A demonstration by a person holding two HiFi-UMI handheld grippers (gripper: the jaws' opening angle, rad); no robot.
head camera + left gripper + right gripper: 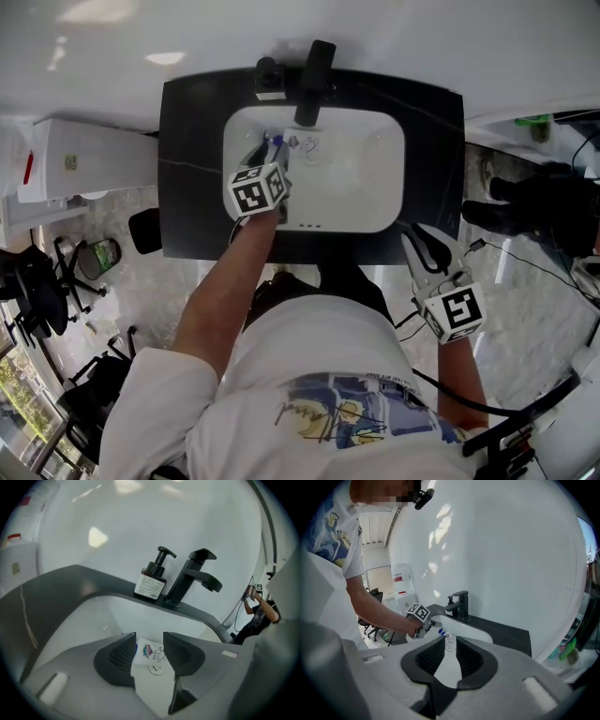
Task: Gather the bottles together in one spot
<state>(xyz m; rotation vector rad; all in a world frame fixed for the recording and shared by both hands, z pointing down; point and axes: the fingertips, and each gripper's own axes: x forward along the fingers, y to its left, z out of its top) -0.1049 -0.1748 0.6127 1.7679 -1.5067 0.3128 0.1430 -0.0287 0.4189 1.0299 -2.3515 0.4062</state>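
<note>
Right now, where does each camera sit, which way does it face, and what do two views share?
Head view: on the person's head, facing steeply down at the white sink basin in the dark countertop; forearms, left gripper, right gripper show.
Left gripper view: low in the basin, facing the black faucet and dark pump bottle; own open jaws flank a small clear bottle.
Right gripper view: off the countertop's front corner, facing the basin; own open jaws, shirt show.
Shared: all three see the faucet.

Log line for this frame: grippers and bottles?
left hand-held gripper: open, in sink, small bottle between jaws | right hand-held gripper: open, empty, outside sink | pump bottle: on counter by faucet
</note>
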